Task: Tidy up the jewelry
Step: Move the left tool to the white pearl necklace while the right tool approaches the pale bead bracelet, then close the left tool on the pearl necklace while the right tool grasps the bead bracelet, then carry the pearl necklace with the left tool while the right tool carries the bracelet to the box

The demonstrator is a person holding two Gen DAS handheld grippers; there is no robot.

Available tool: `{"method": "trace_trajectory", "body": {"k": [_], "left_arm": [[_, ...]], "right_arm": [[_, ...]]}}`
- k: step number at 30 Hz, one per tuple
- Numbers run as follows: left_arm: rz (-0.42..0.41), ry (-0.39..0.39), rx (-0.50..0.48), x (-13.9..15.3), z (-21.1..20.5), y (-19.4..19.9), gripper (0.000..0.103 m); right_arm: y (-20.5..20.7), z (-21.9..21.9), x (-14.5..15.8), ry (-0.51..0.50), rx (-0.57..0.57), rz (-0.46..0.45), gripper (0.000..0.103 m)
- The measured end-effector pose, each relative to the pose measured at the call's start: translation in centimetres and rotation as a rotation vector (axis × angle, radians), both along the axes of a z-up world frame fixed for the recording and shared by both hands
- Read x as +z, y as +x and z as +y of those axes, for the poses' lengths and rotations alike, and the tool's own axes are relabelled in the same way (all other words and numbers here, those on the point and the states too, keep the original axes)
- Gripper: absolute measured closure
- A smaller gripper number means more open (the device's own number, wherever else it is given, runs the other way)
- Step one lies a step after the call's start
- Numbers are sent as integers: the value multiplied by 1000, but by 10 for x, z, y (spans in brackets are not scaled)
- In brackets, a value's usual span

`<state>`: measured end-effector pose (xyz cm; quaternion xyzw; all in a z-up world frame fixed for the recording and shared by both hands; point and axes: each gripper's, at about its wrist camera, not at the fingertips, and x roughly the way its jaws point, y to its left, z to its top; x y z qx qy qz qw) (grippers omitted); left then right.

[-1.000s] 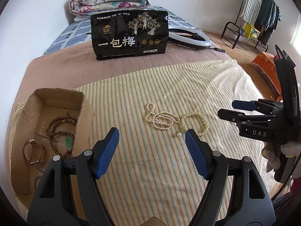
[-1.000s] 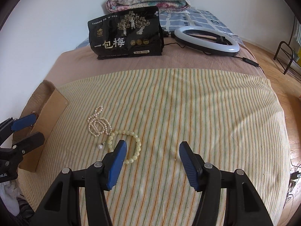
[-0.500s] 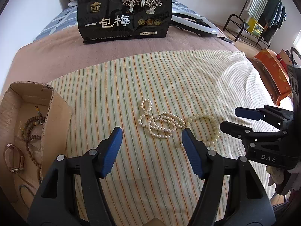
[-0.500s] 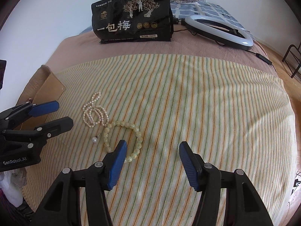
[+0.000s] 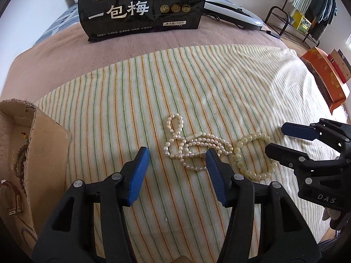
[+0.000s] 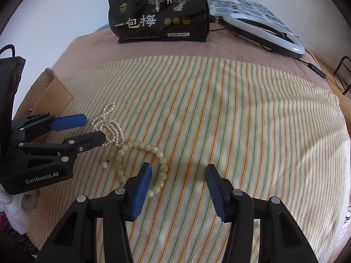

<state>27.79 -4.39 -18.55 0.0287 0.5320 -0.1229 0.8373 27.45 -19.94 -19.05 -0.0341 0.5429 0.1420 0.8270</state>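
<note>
Striped cloth [image 5: 219, 83] over a pinkish blanket [image 5: 54, 61]. Black snack bag [image 5: 142, 6] upright behind the cloth; ring light [image 6: 272, 35] beside it. Cardboard box [image 5: 43, 144] at the cloth's left edge. Pearl necklace [image 5: 193, 146] and pale bead bracelet [image 5: 252, 155], touching, mid-cloth. Left gripper [image 5: 177, 164] and right gripper [image 6: 177, 182]: jaws spread, empty.

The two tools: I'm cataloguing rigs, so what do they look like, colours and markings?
Both are black plastic clamp-style frames with silver rivets and ribbed blue finger pads. The left tool reads "GenRobot.AI" in white; the right tool reads "DAS".
</note>
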Motion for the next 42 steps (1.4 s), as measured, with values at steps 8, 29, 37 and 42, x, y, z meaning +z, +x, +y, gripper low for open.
{"method": "trace_trajectory", "body": {"k": [8,29,37,42], "left_arm": [[-21,18,-28,-5,-8,5,54],[-65,-9,-73,2,-17,-5,102],[-109,-41,-62,26,-11,-11,102],[-139,-72,-38,45,-2,-15,102]], "right_arm": [[6,4,-4,-24,8,-4,52],[2,11,-3,-2,32,-32,98],[0,8,14,52,18,-71,98],[-4,12,32,75,17,-110,98]]}}
